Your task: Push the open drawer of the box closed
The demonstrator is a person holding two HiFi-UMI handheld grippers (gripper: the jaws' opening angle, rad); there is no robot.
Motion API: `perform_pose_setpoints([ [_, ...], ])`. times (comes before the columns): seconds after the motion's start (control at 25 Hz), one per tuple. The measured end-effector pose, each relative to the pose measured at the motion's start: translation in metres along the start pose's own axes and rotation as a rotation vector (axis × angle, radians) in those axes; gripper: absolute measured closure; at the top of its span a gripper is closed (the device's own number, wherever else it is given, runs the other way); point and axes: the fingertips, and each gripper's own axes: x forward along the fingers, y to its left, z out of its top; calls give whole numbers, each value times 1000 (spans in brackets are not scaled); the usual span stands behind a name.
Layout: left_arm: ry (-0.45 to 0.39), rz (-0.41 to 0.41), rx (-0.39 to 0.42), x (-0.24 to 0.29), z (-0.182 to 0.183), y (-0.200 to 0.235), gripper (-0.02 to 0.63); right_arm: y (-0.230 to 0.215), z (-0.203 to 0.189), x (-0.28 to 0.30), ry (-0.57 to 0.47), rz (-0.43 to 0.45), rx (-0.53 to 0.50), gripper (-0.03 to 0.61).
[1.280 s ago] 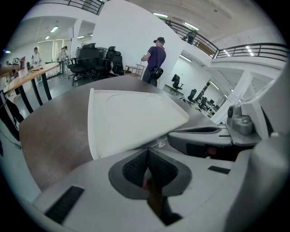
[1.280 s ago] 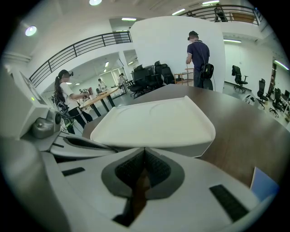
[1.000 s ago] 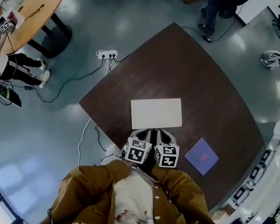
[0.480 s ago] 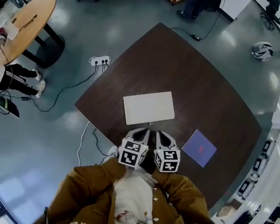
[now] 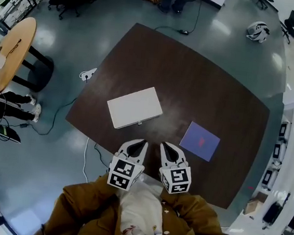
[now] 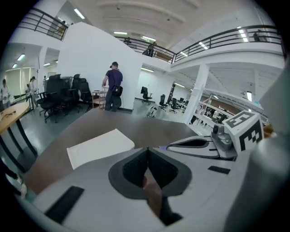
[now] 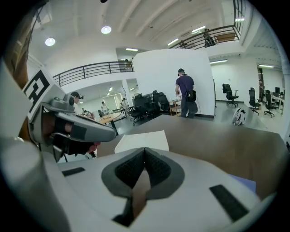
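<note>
Lower centre of the head view: I am holding the left gripper and right gripper side by side over the near edge of the table. Both gripper views are showing each claw pressed together on nothing. Just beyond, left of centre, the white box is lying flat, with bare tabletop separating it from the tips. I cannot tell how far its drawer is standing out. A purple sheet is lying at right, clear of that path. Farthest off, a person is standing by office chairs.
</note>
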Motion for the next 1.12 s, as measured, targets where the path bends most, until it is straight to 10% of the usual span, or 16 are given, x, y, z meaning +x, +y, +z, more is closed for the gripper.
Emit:
perform_pose_setpoints([
  [0.6, 62, -147, 95, -19, -5, -62, 606, 2, -7, -61, -76, -74, 112, 572],
  [1.12, 23, -247, 106, -112, -35, -2, 606, 101, -1, -57, -96, -227, 101, 572],
])
